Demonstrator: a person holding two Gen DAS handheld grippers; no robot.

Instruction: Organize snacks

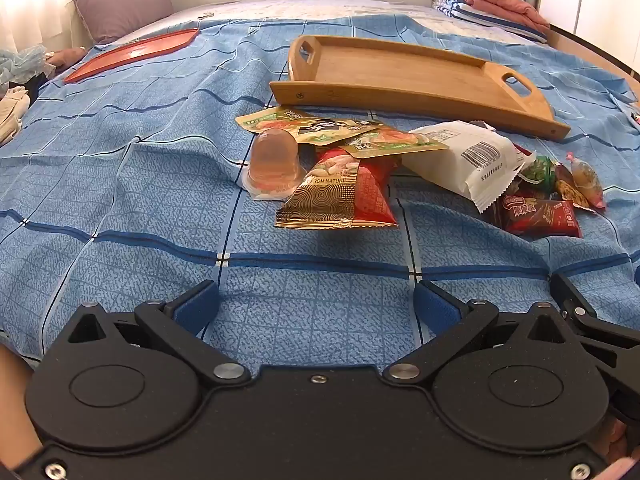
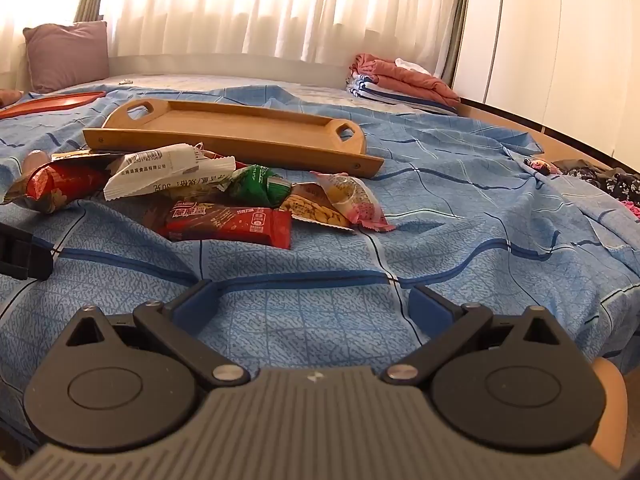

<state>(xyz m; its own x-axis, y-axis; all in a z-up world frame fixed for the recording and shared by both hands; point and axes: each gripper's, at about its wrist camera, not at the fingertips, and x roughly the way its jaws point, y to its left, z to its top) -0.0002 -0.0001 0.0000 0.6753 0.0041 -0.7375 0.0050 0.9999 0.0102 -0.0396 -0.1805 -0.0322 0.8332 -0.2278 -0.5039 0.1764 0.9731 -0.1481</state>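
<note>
A heap of snacks lies on the blue checked bedsheet (image 1: pixel 120 208). It holds a clear jelly cup (image 1: pixel 274 162), a red-and-gold packet (image 1: pixel 340 196), a white packet (image 1: pixel 472 158) and a dark red bar (image 1: pixel 540 216) (image 2: pixel 228 220). Behind the heap sits an empty bamboo tray (image 1: pixel 400 76) (image 2: pixel 224 128). My left gripper (image 1: pixel 316 304) is open, short of the heap with nothing between its fingers. My right gripper (image 2: pixel 312 304) is open too, over bare sheet in front of the dark red bar. A green packet (image 2: pixel 260 186) and a pink-edged sweet (image 2: pixel 356 200) lie at the heap's right.
A flat red tray (image 1: pixel 132 52) (image 2: pixel 52 102) lies at the far left. A mauve pillow (image 1: pixel 120 0) leans at the head of the bed. Folded towels and a pink blanket (image 1: pixel 492 4) (image 2: pixel 400 84) are stacked at the far right corner. Dark patterned cloth (image 2: pixel 600 178) lies at the bed's right edge.
</note>
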